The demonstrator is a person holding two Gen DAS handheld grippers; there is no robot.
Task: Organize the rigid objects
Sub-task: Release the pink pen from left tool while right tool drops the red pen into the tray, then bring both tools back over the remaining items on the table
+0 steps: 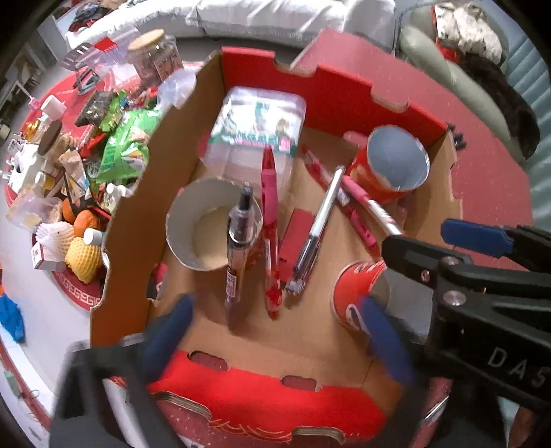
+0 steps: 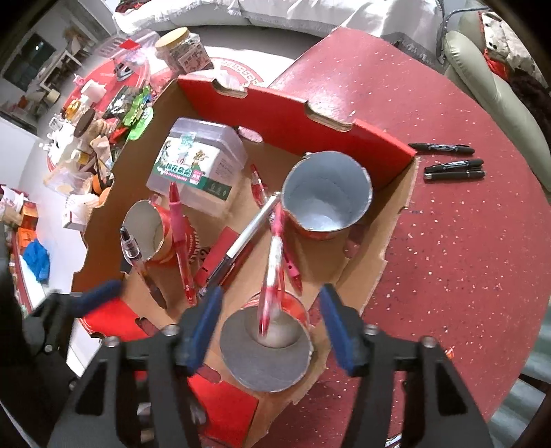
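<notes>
A red cardboard box (image 1: 268, 406) (image 2: 330, 113) holds three red paper cups, several pens and a clear plastic tub (image 1: 255, 138) (image 2: 196, 169). My right gripper (image 2: 272, 306) is open above the near cup (image 2: 265, 351) (image 1: 358, 293); a blurred red pen (image 2: 272, 275) stands tilted in that cup, free of the fingers. My left gripper (image 1: 275, 331) is open and empty over the box's near end. Near it lie a clear black pen (image 1: 237, 237), a red pen (image 1: 270, 220) and a silver pen (image 1: 316, 224). The left cup (image 1: 210, 224) and far cup (image 1: 392, 162) (image 2: 327, 193) are empty.
Three black markers (image 2: 451, 165) lie on the red table right of the box. Snack bags, jars, bottles and fruit (image 1: 82, 193) crowd the table left of the box. A sofa (image 1: 275, 13) and an armchair (image 2: 489, 79) stand behind.
</notes>
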